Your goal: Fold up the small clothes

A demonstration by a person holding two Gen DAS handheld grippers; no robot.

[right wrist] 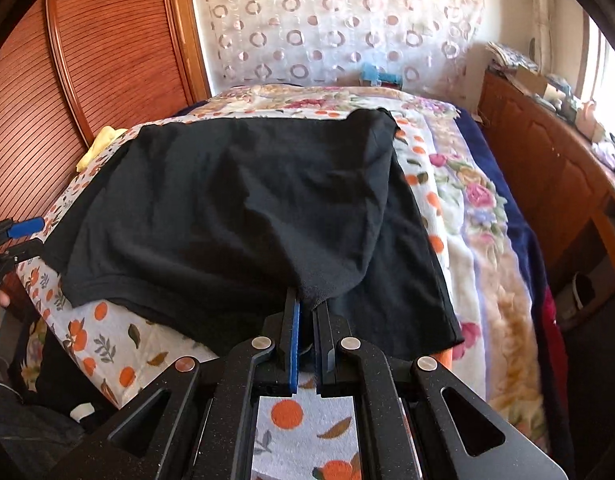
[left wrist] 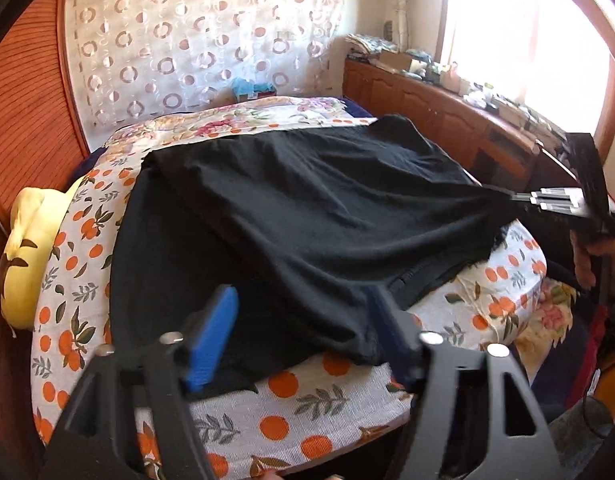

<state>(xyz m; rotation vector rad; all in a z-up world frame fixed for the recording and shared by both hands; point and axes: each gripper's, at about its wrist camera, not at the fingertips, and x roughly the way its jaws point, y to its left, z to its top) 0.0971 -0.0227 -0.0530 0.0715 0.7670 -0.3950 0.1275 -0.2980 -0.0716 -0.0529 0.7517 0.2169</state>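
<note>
A black garment [left wrist: 307, 208] lies spread over the orange-print cloth [left wrist: 291, 420] on the bed; it also shows in the right wrist view [right wrist: 235, 208]. My left gripper [left wrist: 303, 328] is open, its blue pads [left wrist: 213, 336] straddling the near folded edge without pinching it. My right gripper [right wrist: 307, 304] is shut on a bunched corner of the black garment and lifts it, pulling a fold taut. The right gripper also shows at the far right of the left wrist view [left wrist: 519, 200]. The left gripper appears at the left edge of the right wrist view [right wrist: 25, 236].
A yellow cushion [left wrist: 27, 256] lies at the bed's left edge beside a wooden slatted door [right wrist: 119, 40]. A floral blanket [right wrist: 479, 200] covers the right of the bed. A cluttered wooden cabinet [left wrist: 447, 112] runs under the window.
</note>
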